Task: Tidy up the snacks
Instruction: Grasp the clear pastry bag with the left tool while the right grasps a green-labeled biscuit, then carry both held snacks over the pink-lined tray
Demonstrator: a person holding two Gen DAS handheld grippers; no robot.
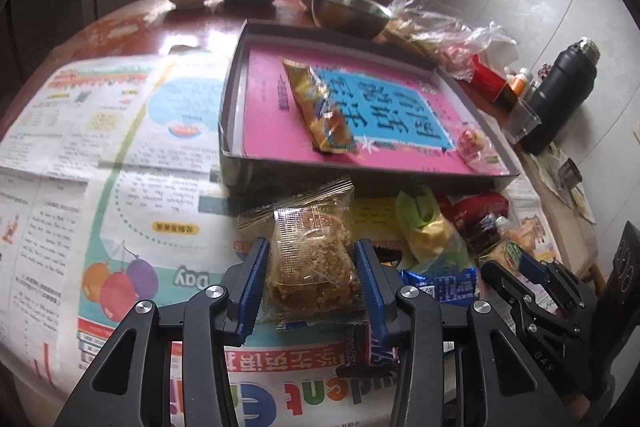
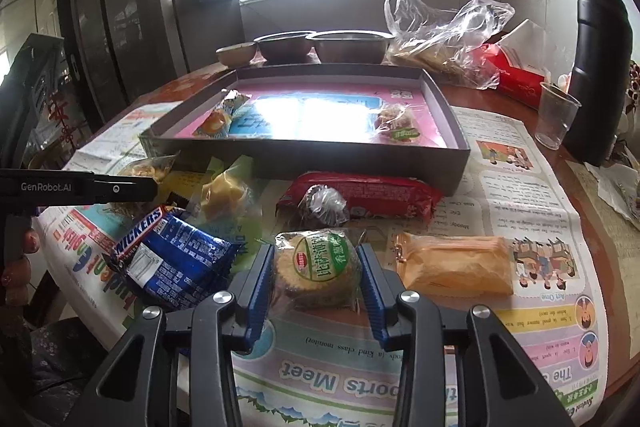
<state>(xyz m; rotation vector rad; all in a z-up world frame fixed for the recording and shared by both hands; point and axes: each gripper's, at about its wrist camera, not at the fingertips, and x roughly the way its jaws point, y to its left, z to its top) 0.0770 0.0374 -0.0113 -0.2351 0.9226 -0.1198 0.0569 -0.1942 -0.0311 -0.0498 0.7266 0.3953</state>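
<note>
My left claw (image 1: 312, 283) pinches one clear-wrapped crumbly cake (image 1: 310, 259) just in front of the box (image 1: 232, 131), its long axis running away from me toward the box. Inside the box: two snacks, a gold packet (image 1: 320, 111) lying lengthwise and a small red one (image 1: 472, 143). My right claw (image 2: 316, 279) pinches one round green-labelled cake (image 2: 316, 269) on the newspaper (image 2: 520, 187); round, so no clear axis. Beyond it: three bowls (image 2: 348, 47).

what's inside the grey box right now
Inside the grey box: a yellow snack packet, a small red-topped snack, both on a pink printed sheet hiding the box's floor.
</note>
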